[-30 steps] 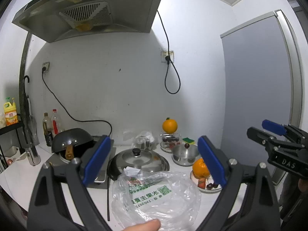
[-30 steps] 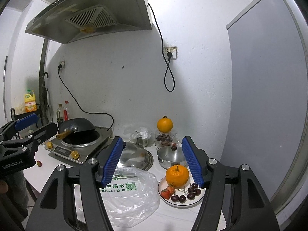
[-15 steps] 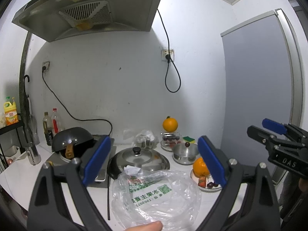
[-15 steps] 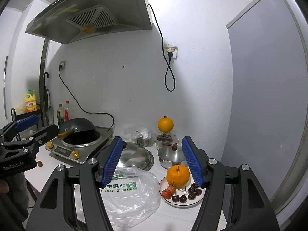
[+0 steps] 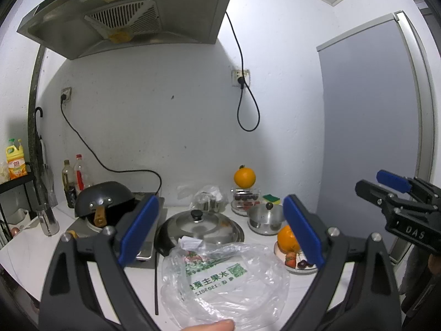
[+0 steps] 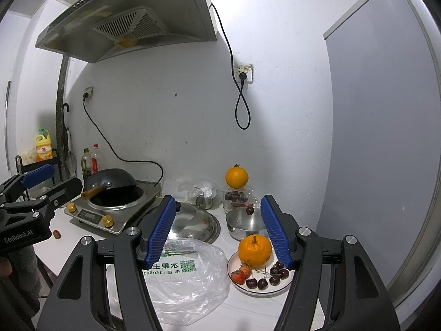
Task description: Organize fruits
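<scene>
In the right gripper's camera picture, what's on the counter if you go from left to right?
Left gripper → black wok on the cooker → big pot lid → plastic bag → plate with the orange and cherries.

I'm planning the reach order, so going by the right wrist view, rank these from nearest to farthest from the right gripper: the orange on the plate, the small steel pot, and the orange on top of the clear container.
1. Orange on the plate, just ahead, toward the right finger.
2. Small steel pot, directly behind it.
3. Orange on the clear container, at the back wall.
</scene>
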{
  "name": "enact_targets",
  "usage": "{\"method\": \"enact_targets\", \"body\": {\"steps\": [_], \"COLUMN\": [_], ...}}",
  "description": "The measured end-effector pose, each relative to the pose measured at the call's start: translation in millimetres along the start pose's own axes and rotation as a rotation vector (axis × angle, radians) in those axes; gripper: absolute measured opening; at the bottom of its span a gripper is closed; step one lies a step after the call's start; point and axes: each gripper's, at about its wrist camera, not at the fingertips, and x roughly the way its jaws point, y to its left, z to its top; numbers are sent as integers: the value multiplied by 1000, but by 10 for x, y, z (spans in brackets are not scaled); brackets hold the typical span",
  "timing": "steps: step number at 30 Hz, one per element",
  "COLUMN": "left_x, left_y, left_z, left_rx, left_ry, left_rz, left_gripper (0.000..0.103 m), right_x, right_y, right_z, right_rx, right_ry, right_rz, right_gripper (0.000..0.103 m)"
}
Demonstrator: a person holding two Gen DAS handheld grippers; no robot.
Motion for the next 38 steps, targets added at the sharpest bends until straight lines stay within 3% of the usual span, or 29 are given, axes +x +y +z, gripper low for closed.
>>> {"method": "enact_targets", "body": {"steps": [38], "left_x": [5], "left_y": [29], "left_z": [14], "left_rx": [9], "left_ry": [2], "left_rz": [-11], "left_gripper": [93], "right_x": [14], "right_y": [-4], "right_z": [-12], "right_rx": [2], "right_ry": [-1], "right_rz": [0], "right_gripper": [67]}}
